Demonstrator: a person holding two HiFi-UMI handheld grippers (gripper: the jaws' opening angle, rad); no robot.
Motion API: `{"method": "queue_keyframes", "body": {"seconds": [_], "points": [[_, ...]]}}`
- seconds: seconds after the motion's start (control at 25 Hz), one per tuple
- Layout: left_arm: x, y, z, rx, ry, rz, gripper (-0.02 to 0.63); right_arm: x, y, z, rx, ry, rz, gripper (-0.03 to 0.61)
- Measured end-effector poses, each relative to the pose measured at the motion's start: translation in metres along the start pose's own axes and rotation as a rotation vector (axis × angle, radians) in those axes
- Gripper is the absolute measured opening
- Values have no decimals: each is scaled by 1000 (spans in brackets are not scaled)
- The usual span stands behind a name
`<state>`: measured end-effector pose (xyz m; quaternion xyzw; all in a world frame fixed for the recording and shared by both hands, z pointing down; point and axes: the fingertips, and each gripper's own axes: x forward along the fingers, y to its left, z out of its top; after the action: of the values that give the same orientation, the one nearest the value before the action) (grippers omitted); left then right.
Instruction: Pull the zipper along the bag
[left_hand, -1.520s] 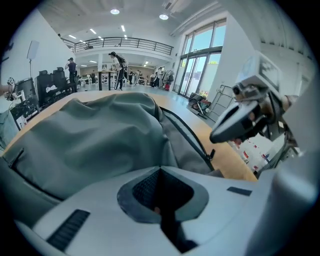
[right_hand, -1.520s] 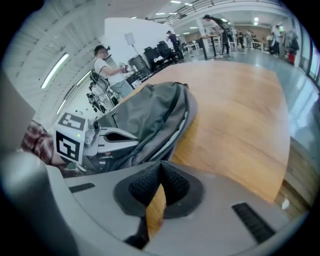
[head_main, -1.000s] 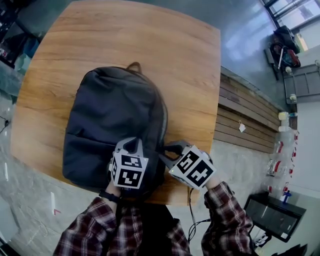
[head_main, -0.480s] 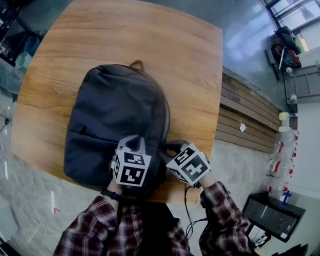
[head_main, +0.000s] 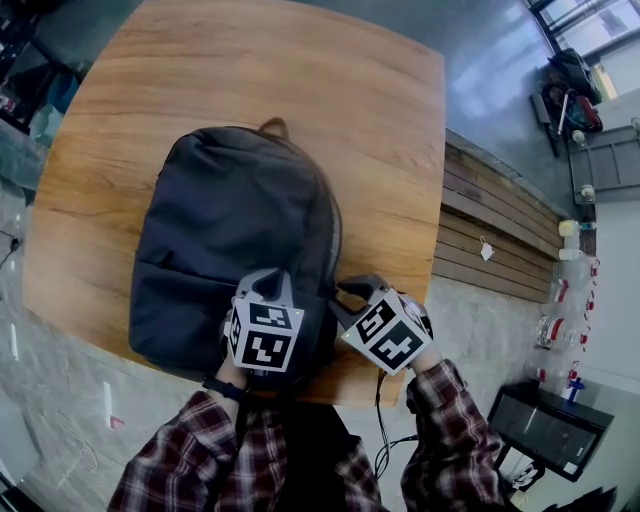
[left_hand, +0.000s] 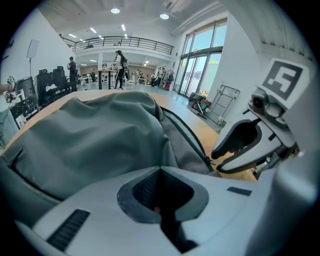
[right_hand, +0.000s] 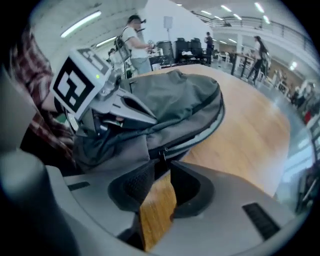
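Note:
A dark grey backpack (head_main: 230, 230) lies flat on the wooden table (head_main: 380, 120), its top handle pointing away from me. My left gripper (head_main: 268, 287) rests on the bag's near right corner. In the left gripper view it (left_hand: 160, 172) is shut, pinching the grey fabric (left_hand: 100, 135). My right gripper (head_main: 350, 291) sits at the bag's right edge, just beside the left one. In the right gripper view it (right_hand: 162, 162) is shut on the small dark zipper pull (right_hand: 162, 152) at the near end of the side zipper (right_hand: 200, 127).
The table's near edge (head_main: 340, 395) runs right below both grippers. A slatted wooden bench (head_main: 490, 250) stands to the right of the table. Several people and desks (left_hand: 117, 65) fill the hall far behind.
The right gripper has shifted slightly and tilted at the bag's right edge. The left gripper and the bag have barely moved.

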<state>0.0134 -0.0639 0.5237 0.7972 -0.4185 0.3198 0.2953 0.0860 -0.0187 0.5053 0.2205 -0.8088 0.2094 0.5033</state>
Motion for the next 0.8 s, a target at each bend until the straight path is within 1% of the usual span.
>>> {"method": "queue_keyframes", "body": {"seconds": [0.08,0.16,0.32,0.44,0.56,0.68,0.72,0.76,0.8], "points": [[0,0,0,-1,-1,-1,8,5,2,1,-93,31,-47,91],[1,-1,0,0,0,-1,8,9,2,2,-155,49,-84,92],[1,0,0,1,2,0,8,15,3,2,-233,75,-130,91],[0,0,0,0,2,-2,8,21,1,0,-267,100,-140,82],[0,-1,0,-2,2,-1,8,23,-1,-2,-294,104,-144,69],[1,0,0,-1,2,-1,8,27,-2,-2,-337,120,-202,57],[1,0,0,-1,2,-1,8,28,-3,-2,-337,121,-225,48],[1,0,0,-2,2,0,8,28,-3,-3,-315,115,-236,43],[1,-1,-1,-2,1,-1,8,27,-3,-4,-267,99,-229,41]]}}
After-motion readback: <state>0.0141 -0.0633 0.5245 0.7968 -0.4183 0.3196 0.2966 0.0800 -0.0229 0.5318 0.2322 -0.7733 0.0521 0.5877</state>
